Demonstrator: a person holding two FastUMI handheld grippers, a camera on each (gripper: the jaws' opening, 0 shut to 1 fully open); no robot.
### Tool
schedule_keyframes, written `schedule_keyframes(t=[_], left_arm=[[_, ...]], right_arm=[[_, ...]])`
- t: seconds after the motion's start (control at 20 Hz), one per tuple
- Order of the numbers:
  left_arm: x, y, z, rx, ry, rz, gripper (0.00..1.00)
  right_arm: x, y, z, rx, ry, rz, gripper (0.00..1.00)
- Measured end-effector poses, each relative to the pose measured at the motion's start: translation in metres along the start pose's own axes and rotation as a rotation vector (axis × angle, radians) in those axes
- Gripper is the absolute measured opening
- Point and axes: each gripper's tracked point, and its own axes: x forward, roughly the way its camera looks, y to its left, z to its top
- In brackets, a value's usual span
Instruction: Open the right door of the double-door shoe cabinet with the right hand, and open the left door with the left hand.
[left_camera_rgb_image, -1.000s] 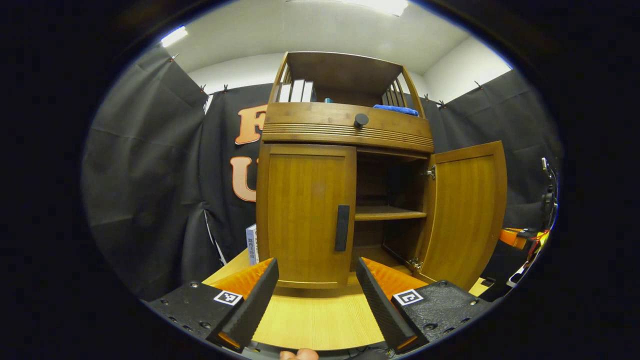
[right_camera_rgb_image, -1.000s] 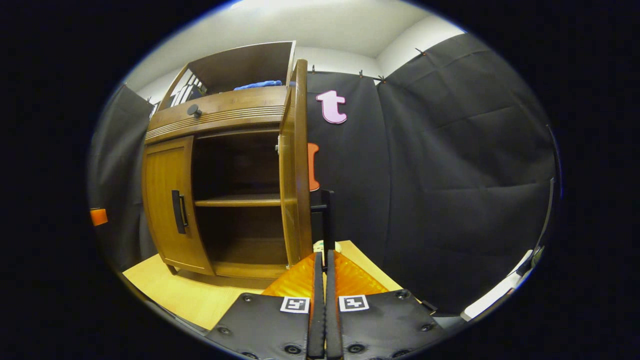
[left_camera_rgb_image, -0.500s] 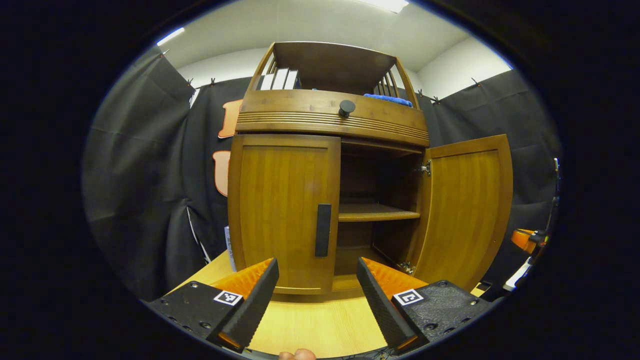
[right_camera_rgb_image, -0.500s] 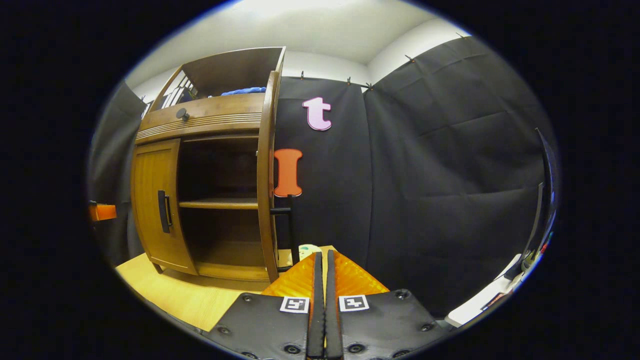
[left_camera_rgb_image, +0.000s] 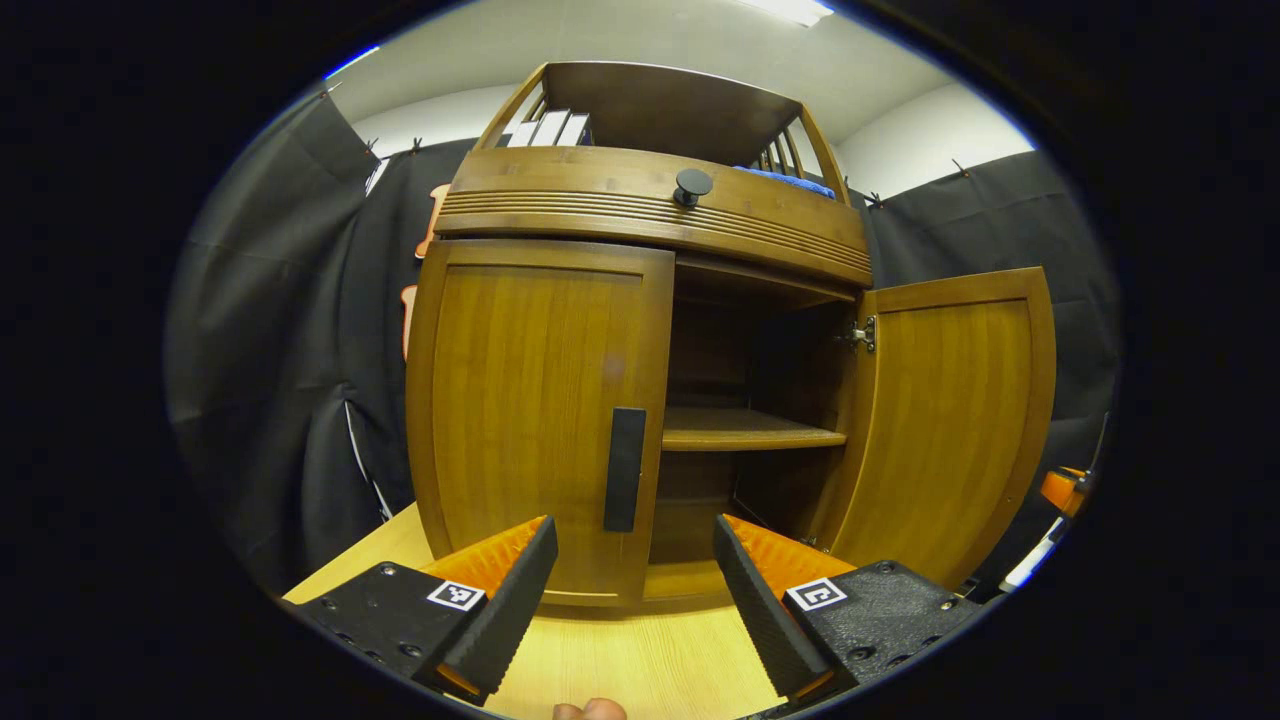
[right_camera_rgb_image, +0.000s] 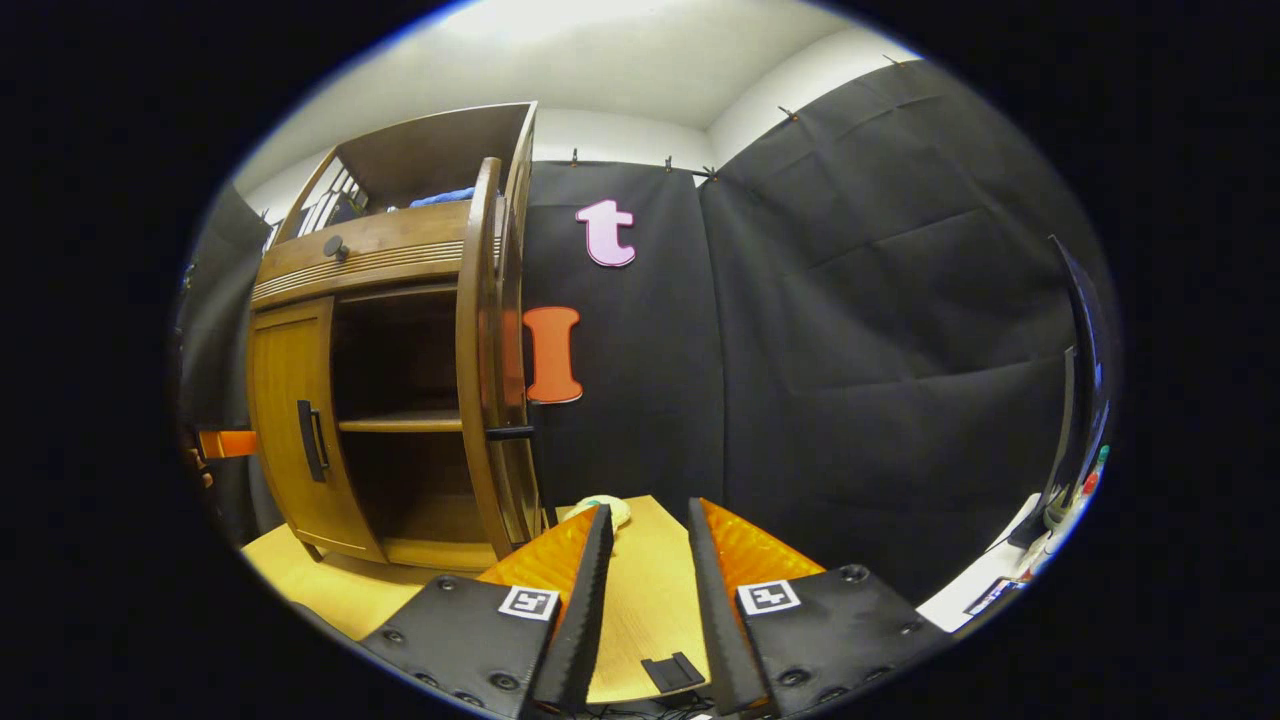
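Left gripper (left_camera_rgb_image: 630, 560): fingers spread wide, holding nothing, hovering low over the wooden tabletop (left_camera_rgb_image: 640, 665) just in front of the left door (left_camera_rgb_image: 535, 410). That door is closed; its black vertical handle (left_camera_rgb_image: 624, 483) sits above the gap between the fingers, apart from them. Right gripper (right_camera_rgb_image: 645, 560): fingers parted, gripping nothing, apart from the right door (right_camera_rgb_image: 492, 350), which stands swung wide open, seen edge-on with its black handle (right_camera_rgb_image: 510, 433) sticking out. In the left gripper view the right door (left_camera_rgb_image: 945, 420) hangs open, exposing the inner shelf (left_camera_rgb_image: 745, 435). Shoe cabinet (left_camera_rgb_image: 650, 200) has a round black knob (left_camera_rgb_image: 692, 184) on top band; blue cloth (left_camera_rgb_image: 790, 180) above.
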Motion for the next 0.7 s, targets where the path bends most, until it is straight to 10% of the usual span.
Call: schedule_keyframes(t=[0.1,0.25,0.3,0.7], left_arm=[[0.014,-0.003,-0.003,0.002,0.006,0.0,0.92],[0.028,-0.001,-0.009,0.004,0.015,0.003,0.98],[0.035,-0.001,-0.01,0.006,0.022,0.003,0.95],[0.096,0.017,-0.019,-0.009,0.023,0.043,0.92]], right_arm=[[0.003,0.001,0.001,-0.006,-0.006,0.0,0.57],[0.005,0.003,0.004,-0.005,-0.01,0.0,0.46],[0.006,0.005,0.004,-0.002,-0.011,0.005,0.69],[0.008,0.0,0.008,-0.02,-0.04,-0.018,0.87]])
